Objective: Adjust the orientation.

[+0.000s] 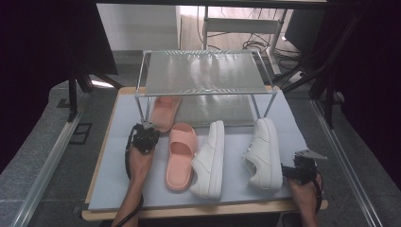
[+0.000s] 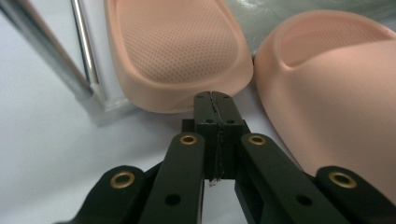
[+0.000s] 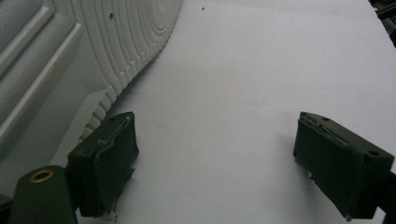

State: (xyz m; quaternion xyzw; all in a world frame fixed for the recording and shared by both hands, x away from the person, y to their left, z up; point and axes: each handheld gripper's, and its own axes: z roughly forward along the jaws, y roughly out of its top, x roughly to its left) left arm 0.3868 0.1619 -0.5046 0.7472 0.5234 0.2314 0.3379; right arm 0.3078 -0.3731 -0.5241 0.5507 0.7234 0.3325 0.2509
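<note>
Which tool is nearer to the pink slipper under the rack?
Left. The left tool, shut, sits right at the slipper heel. The right tool, open, is across the table beside a white sneaker.

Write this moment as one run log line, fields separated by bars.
left gripper: shut, empty, at heel of pink foam slipper under metal shoe rack | right gripper: open, empty, beside white leather sneaker

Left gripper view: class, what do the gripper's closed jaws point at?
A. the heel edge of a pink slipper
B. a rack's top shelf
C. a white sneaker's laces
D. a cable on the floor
A: the left gripper has its jaws shut, with its tips right by the rounded heel edge of the pink slipper that lies beside the rack leg.
</note>
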